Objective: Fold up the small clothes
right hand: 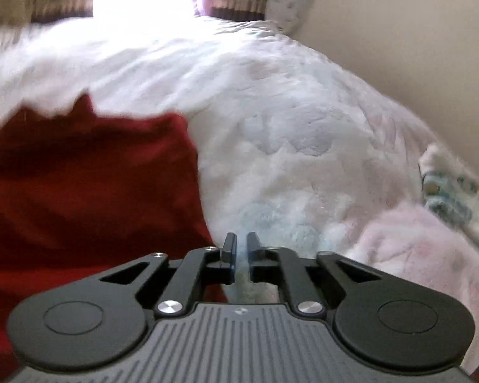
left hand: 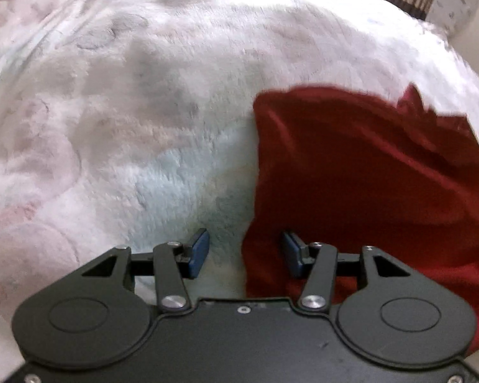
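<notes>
fluffy blanket (left hand: 118, 146) | left fingers (left hand: 198, 249) spread beside red garment (left hand: 367, 172) | right fingers (right hand: 229, 250) nearly together, empty

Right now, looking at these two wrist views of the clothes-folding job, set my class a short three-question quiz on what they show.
1. True or false: the left gripper has its jaws spread wide, one blue pad over the dark red cloth garment.
2. Multiple choice: the right gripper is A) wide open, B) nearly closed with nothing between its fingers, C) clamped on the garment.
3. Fill in: in the right wrist view the dark red cloth garment lies on the ____ side of the fluffy white floral blanket.

Key: 1 true; 2 B; 3 left.
</notes>
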Demonstrator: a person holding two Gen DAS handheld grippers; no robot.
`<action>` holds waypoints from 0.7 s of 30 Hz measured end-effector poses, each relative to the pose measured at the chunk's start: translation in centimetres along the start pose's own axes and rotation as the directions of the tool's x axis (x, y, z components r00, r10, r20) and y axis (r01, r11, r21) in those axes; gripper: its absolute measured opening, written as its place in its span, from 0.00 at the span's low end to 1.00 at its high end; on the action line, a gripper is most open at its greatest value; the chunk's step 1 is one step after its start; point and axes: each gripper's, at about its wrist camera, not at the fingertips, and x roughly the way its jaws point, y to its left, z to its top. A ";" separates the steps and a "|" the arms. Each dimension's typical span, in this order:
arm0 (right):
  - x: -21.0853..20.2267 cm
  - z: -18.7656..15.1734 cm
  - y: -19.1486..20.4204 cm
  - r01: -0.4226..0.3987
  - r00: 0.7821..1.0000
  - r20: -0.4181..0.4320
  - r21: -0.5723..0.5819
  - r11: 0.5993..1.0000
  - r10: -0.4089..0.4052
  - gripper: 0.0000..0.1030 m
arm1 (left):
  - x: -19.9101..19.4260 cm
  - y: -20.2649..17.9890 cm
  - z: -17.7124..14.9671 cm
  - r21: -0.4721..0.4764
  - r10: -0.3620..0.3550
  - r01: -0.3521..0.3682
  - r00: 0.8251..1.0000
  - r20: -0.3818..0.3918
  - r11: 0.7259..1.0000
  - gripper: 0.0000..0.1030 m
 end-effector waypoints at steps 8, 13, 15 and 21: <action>-1.4 3.0 8.1 -0.370 0.929 0.012 -0.027 0.929 0.370 0.14 | -2.6 -8.1 2.7 0.097 -0.152 0.137 0.974 0.170 0.986 0.49; -0.4 2.8 14.6 -0.480 0.876 -0.018 -0.127 0.868 0.482 0.14 | 0.0 -12.1 2.5 0.129 -0.182 0.168 0.977 0.111 0.977 0.49; 0.2 2.4 15.7 -0.497 0.867 -0.038 -0.124 0.859 0.496 0.15 | 1.2 -12.8 2.4 0.123 -0.161 0.151 0.984 0.073 0.981 0.49; 1.7 1.6 14.5 -0.467 0.884 -0.053 -0.136 0.874 0.464 0.15 | 2.6 -13.0 1.8 0.194 -0.101 0.089 0.994 0.050 0.977 0.51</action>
